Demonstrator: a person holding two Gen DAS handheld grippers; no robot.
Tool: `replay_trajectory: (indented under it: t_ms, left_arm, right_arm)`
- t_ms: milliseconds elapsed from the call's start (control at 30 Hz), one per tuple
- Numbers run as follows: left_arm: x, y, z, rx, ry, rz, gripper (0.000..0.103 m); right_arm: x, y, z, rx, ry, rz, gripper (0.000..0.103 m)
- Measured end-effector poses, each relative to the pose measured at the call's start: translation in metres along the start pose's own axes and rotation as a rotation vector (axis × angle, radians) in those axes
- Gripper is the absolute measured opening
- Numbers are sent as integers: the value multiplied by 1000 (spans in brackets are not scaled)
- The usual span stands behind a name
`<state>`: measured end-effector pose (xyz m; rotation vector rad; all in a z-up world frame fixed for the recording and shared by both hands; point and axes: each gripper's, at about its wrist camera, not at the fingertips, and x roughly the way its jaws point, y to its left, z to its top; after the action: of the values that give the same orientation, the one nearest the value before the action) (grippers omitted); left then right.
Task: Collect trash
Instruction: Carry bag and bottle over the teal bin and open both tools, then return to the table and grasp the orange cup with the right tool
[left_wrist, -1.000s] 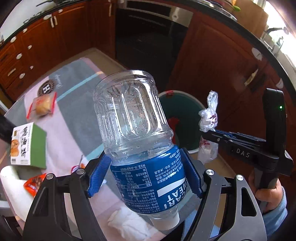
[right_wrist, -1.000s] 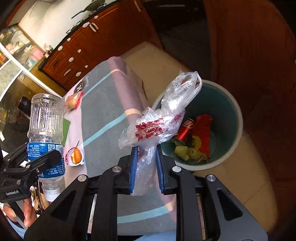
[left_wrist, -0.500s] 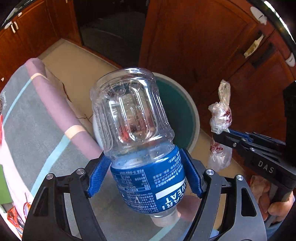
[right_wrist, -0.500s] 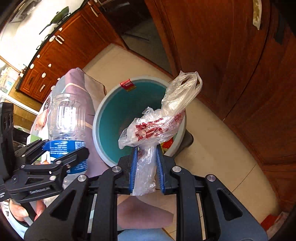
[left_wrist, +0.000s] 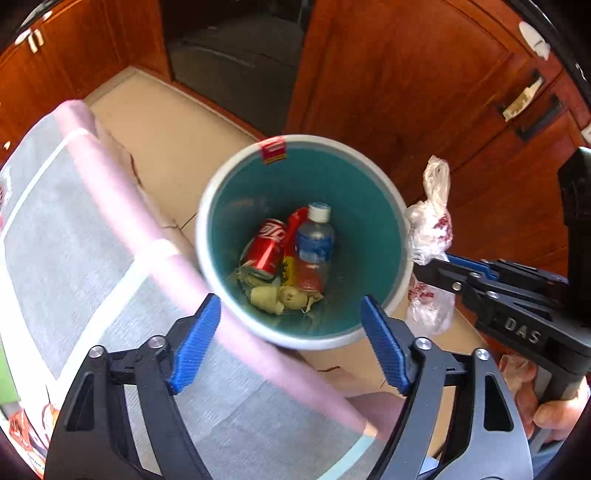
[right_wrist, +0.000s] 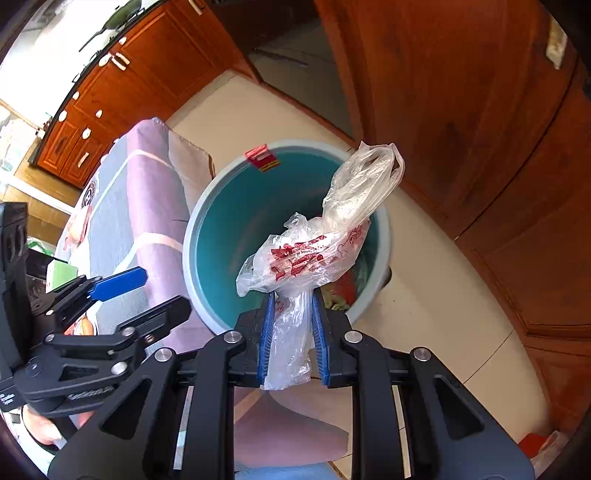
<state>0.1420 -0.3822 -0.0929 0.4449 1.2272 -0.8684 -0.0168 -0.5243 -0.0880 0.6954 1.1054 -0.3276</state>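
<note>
1. Jaws: left gripper (left_wrist: 290, 345) wide open, has just been opening, nothing between the pads; right gripper (right_wrist: 291, 338) clamped on the bag (right_wrist: 317, 243)
2. Table (left_wrist: 66, 258): grey cloth with pink edge, left of the bin and just beside it; more litter at its far left edge, too cropped to name
3. Bin (left_wrist: 221, 206): teal inside, pale rim, on the tile floor below both grippers. Left gripper sits right over the mouth
4. Bottle (left_wrist: 314, 247): inside the bin, cap up, leaning on the red wrapper and beside the can (left_wrist: 267, 249). That item looks done
5. Bag: crumpled clear plastic with red print, pinched at its lower part, top loops standing free. In the left view it hangs outside the rim on the right; in the right view it overlaps the mouth. So it is at the rim, not clearly over the opening
6. Risk: release now and the bag could land on the rim or the floor; it is light, so it may drift or snag on a pad
7. Risk: both grippers crowd the same mouth; a sideways shift of the right one could clip the left fingers (right_wrist: 122, 278)
8. Risk: a knock on the rim could tip the bin; it looks light
</note>
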Motion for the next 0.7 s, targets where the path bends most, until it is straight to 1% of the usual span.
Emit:
replay_trajectory:
  t_ms: [33, 67, 133, 167, 200, 267, 333, 400, 433, 667, 700]
  left_arm:
    - [-6, -5, 0, -7, -9, 2, 85]
    - [-9, -2, -4, -14, -18, 5, 89]
    - [-17, 1, -6, -32, -33, 3, 92]
    - [-20, 1, -8, -40, -38, -4, 92]
    - [-23, 4, -10, -45, -41, -9, 92]
    - [-29, 16, -17, -52, -49, -9, 93]
    - [-36, 20, -24, -61, -56, -4, 93]
    - [-41, 28, -30, -76, -61, -1, 93]
    - [-37, 31, -30, -84, -64, 1, 93]
    - [-59, 58, -52, -133, -85, 32, 93]
    - [-67, 61, -59, -139, -89, 36, 93]
  right_arm:
    - [3, 3, 0, -4, 5, 0, 19]
    - [5, 6, 0, -7, 9, -1, 19]
    - [9, 11, 0, -9, 17, 0, 23]
    - [11, 13, 0, -11, 20, -2, 27]
    - [12, 15, 0, -9, 24, 3, 43]
    - [14, 19, -1, 3, 21, 10, 65]
    - [13, 23, -2, 7, 15, 14, 66]
    - [14, 28, -2, 11, 19, 14, 72]
    - [14, 30, -3, 14, 18, 14, 73]
    - [8, 48, -10, 3, 15, 14, 73]
    - [8, 51, -13, 0, 15, 14, 73]
